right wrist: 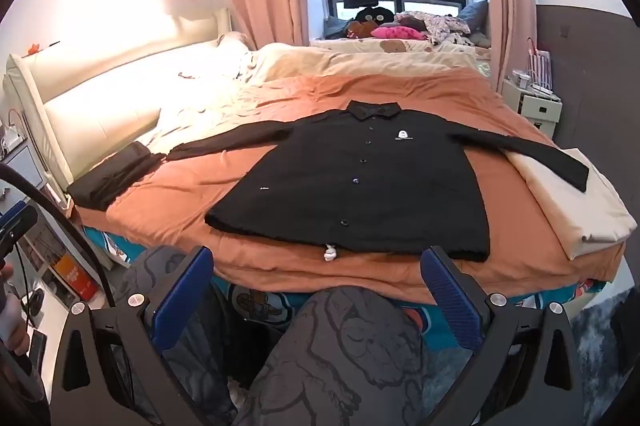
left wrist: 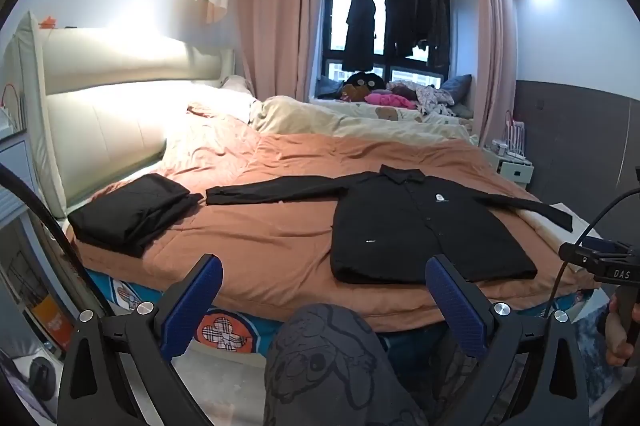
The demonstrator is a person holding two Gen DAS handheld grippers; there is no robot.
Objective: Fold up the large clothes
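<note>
Right wrist view: my right gripper [right wrist: 316, 290] hangs with jaws released and nothing between them, just short of the bed [right wrist: 360, 274]. The black jacket [right wrist: 360, 178] lies front-up and buttoned on the orange quilt [right wrist: 192, 194]. Its hem is toward me at the near bed edge and its collar [right wrist: 374, 108] points away, so its long axis runs straight out from my jaws. The left sleeve [right wrist: 236, 140] reaches out to my left and the right sleeve [right wrist: 532, 154] to my right, its cuff resting on a cream folded sheet [right wrist: 576, 202]. A small white toggle [right wrist: 330, 252] hangs at the hem, just ahead of my jaws.

Left wrist view: my left gripper [left wrist: 324, 302] is likewise spread and empty, in front of bare quilt. From here the jacket lies ahead and to the right, with its left sleeve stretching across toward a folded black garment [left wrist: 132, 212] near the headboard [left wrist: 100, 98].

Judgement: the right gripper is squarely before the jacket body and nearer the hem. The left gripper is better placed for the left sleeve. Folding has not yet begun on this garment, and each sleeve probably falls to the gripper on its own side.
</note>
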